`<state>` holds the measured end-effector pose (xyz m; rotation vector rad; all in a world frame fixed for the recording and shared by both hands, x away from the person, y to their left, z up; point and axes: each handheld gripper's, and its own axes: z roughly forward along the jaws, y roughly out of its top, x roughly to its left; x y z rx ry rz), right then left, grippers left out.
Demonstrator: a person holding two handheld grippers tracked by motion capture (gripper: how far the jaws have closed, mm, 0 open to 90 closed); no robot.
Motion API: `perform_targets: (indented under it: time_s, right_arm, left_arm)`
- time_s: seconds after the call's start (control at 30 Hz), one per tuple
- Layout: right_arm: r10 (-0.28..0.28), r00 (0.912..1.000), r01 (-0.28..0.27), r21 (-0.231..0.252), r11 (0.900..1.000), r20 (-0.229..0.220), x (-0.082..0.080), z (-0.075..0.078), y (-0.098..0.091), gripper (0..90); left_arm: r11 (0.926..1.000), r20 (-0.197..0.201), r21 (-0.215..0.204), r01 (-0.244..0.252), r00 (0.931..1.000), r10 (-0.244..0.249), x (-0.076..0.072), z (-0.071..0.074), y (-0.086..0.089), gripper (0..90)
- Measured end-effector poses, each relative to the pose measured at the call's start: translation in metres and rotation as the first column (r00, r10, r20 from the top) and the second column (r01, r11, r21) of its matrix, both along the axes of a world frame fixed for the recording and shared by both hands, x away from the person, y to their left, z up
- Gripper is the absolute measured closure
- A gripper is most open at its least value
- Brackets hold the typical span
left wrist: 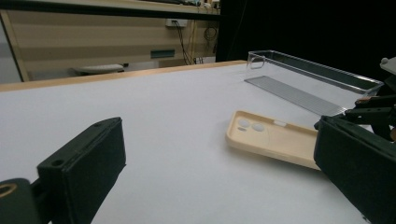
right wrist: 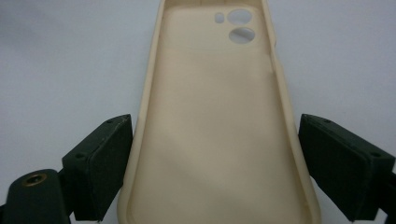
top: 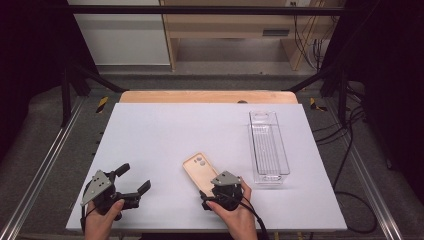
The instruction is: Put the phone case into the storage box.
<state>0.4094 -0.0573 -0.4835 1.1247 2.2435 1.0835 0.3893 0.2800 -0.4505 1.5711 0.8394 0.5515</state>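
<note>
A beige phone case [top: 197,170] lies inner side up near the table's front, its camera holes pointing away from me. My right gripper [top: 212,190] is at the case's near end. In the right gripper view the case [right wrist: 215,116] runs between the two black jaws, and each jaw meets one of its long edges. My left gripper [top: 134,178] stands open at the front left, well apart from the case, with nothing between its jaws [left wrist: 217,144]. From there the case [left wrist: 271,137] shows at the right, with the right gripper [left wrist: 373,109] behind it.
A clear plastic tray [top: 269,150] stands empty at the right, lengthwise, close beside the case; it also appears as the tray [left wrist: 303,77] in the left gripper view. The white table top [top: 165,130] has a wooden strip along its far edge.
</note>
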Motion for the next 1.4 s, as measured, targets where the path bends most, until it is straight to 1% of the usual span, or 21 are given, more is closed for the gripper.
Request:
perform_targets:
  time_s: [0.07, 0.1, 0.13, 0.2, 0.3, 0.4, 0.43, 0.47, 0.53, 0.57, 0.6, 0.63, 0.73, 0.8, 0.9, 1.03, 1.07, 1.1, 1.2, 1.3, 1.4]
  right_arm:
    - [0.005, 0.9998, -0.005, 0.002, 1.0, 0.02, 0.0, 0.002, 0.0, 12.4]
    - [0.005, 0.9989, -0.006, 0.019, 0.9998, 0.046, -0.001, 0.005, -0.002, 12.4]
    - [0.005, 0.9989, -0.006, 0.019, 0.9998, 0.046, -0.001, 0.005, -0.002, 12.4]
    - [0.0, 0.996, -0.005, 0.05, 0.9988, 0.09, -0.003, 0.01, -0.005, 12.4]
    - [-0.007, 0.9934, -0.002, 0.073, 0.9973, 0.115, -0.005, 0.013, -0.007, 12.4]
    - [-0.011, 0.9869, -0.004, 0.092, 0.9957, 0.161, -0.008, 0.018, -0.006, 12.4]
    - [-0.015, 0.9815, -0.006, 0.109, 0.9941, 0.191, -0.011, 0.021, -0.005, 12.4]
    - [-0.015, 0.9815, -0.006, 0.109, 0.9941, 0.191, -0.011, 0.021, -0.005, 12.4]
    - [-0.014, 0.9757, -0.011, 0.117, 0.9931, 0.218, -0.014, 0.024, -0.004, 12.4]
    - [-0.015, 0.9737, -0.014, 0.125, 0.9921, 0.227, -0.015, 0.025, -0.003, 12.4]
    - [-0.016, 0.9688, -0.019, 0.138, 0.9902, 0.247, -0.016, 0.027, -0.003, 12.4]
    - [-0.016, 0.9688, -0.019, 0.138, 0.9902, 0.247, -0.016, 0.027, -0.003, 12.4]
    - [-0.023, 0.9594, -0.024, 0.162, 0.9865, 0.281, -0.019, 0.029, -0.004, 12.4]
    - [-0.026, 0.9582, -0.023, 0.168, 0.9856, 0.285, -0.019, 0.03, -0.004, 12.4]
    - [-0.032, 0.9546, -0.024, 0.183, 0.9828, 0.296, -0.021, 0.031, -0.004, 12.4]
    - [-0.021, 0.9467, -0.04, 0.183, 0.9824, 0.321, -0.023, 0.034, 0.0, 12.4]
    - [-0.018, 0.946, -0.042, 0.178, 0.9832, 0.324, -0.024, 0.033, 0.001, 12.4]
    - [-0.018, 0.946, -0.042, 0.178, 0.9832, 0.324, -0.024, 0.033, 0.001, 12.4]
    - [-0.008, 0.9443, -0.049, 0.165, 0.9852, 0.329, -0.024, 0.032, 0.004, 12.4]
    - [0.0, 0.9449, -0.056, 0.16, 0.9856, 0.328, -0.024, 0.031, 0.007, 12.3]
    - [0.005, 0.9475, -0.058, 0.155, 0.9862, 0.32, -0.024, 0.029, 0.009, 12.3]
  left_arm:
    - [0.9999, -0.013, 0.013, 0.004, 0.9999, -0.004, 0.0, 0.001, -0.004, 1.8]
    - [0.9996, -0.025, 0.018, 0.021, 0.9995, -0.02, 0.001, 0.001, -0.008, 1.8]
    - [0.9996, -0.025, 0.018, 0.021, 0.9995, -0.02, 0.001, 0.001, -0.008, 1.8]
    - [0.9995, -0.044, 0.011, 0.028, 0.9986, -0.028, 0.002, 0.004, -0.016, 1.8]
    - [0.9995, -0.059, 0.014, 0.028, 0.9979, -0.028, 0.007, 0.008, -0.022, 1.8]
    - [0.9985, -0.082, 0.025, 0.048, 0.9956, -0.046, 0.017, 0.014, -0.035, 1.8]
    - [0.9976, -0.087, 0.032, 0.061, 0.9945, -0.058, 0.021, 0.016, -0.041, 2.1]
    - [0.9967, -0.092, 0.032, 0.075, 0.9932, -0.072, 0.024, 0.019, -0.045, 2.1]
    - [0.9958, -0.109, 0.015, 0.091, 0.9901, -0.089, 0.032, 0.025, -0.054, 2.5]
    - [0.9958, -0.117, 0.006, 0.091, 0.9891, -0.09, 0.036, 0.028, -0.057, 2.5]
    - [0.9965, -0.122, 0.009, 0.083, 0.9892, -0.081, 0.039, 0.03, -0.06, 2.5]
    - [0.9972, -0.125, 0.017, 0.074, 0.9896, -0.071, 0.043, 0.032, -0.063, 2.5]
    - [0.9974, -0.142, 0.027, 0.066, 0.9879, -0.062, 0.053, 0.034, -0.069, 3.9]
    - [0.9973, -0.163, -0.003, 0.074, 0.9838, -0.074, 0.059, 0.035, -0.073, 4.2]
    - [0.9954, -0.193, -0.025, 0.093, 0.9765, -0.096, 0.067, 0.036, -0.08, 6.2]
    - [0.9931, -0.231, -0.059, 0.101, 0.9665, -0.112, 0.075, 0.034, -0.087, 16.8]
    - [0.9888, -0.254, -0.09, 0.119, 0.9574, -0.138, 0.077, 0.033, -0.088, 19.8]
    - [0.9888, -0.254, -0.09, 0.119, 0.9574, -0.138, 0.077, 0.033, -0.088, 22.8]
    - [0.9835, -0.279, -0.138, 0.118, 0.9482, -0.153, 0.079, 0.032, -0.088, 30.4]
    - [0.9725, -0.293, -0.206, 0.108, 0.9413, -0.167, 0.08, 0.032, -0.086, 41.4]
    - [0.9683, -0.298, -0.231, 0.096, 0.9404, -0.164, 0.079, 0.034, -0.083, 48.9]
